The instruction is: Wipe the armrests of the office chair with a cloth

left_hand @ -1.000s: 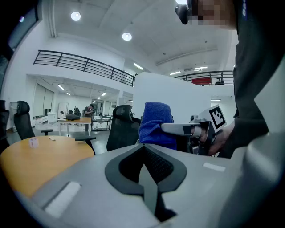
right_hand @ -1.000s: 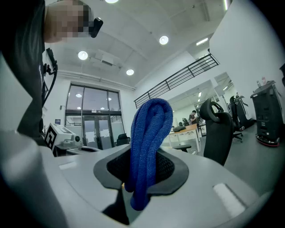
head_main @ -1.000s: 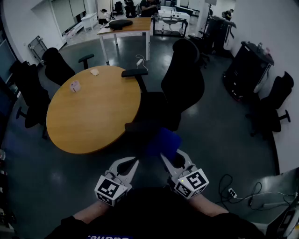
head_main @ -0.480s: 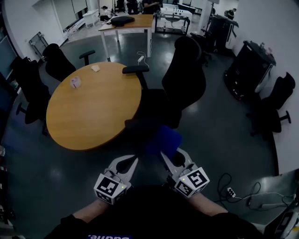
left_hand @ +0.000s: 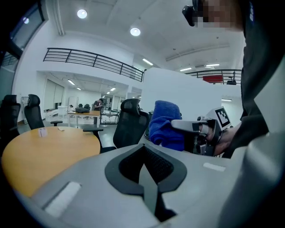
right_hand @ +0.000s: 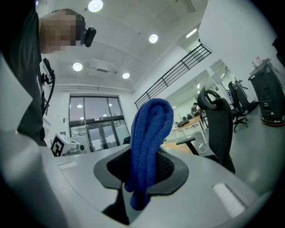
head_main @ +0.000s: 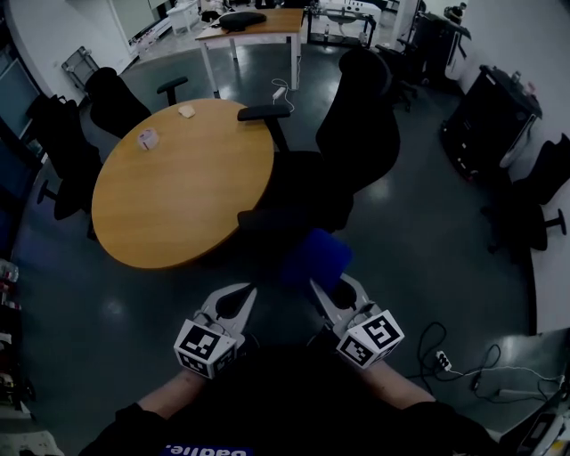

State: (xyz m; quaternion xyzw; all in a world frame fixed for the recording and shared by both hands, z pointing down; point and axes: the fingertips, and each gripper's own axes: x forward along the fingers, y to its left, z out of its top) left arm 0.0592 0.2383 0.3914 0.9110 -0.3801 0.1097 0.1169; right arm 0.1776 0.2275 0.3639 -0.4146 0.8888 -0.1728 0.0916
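A black office chair (head_main: 349,147) stands by the round wooden table (head_main: 178,191). Its far armrest (head_main: 264,113) reaches over the table edge, and its near armrest (head_main: 267,219) is dark and hard to make out. My right gripper (head_main: 328,283) is shut on a folded blue cloth (head_main: 316,258), held upright just short of the chair's near side. In the right gripper view the cloth (right_hand: 149,142) rises out of that gripper (right_hand: 138,178). My left gripper (head_main: 249,290) is shut and holds nothing, level with the right one. The left gripper view shows its closed jaws (left_hand: 144,156) and the cloth (left_hand: 164,124).
More black chairs stand left of the table (head_main: 67,165) and at the right wall (head_main: 534,209). Small items (head_main: 145,138) lie on the table. A desk (head_main: 258,27) is at the back. A power strip and cables (head_main: 441,361) lie on the floor at the right.
The whole scene has slid slightly upward in the head view. Both grippers and the cloth keep the same pose beside each other; neither has opened or let go.
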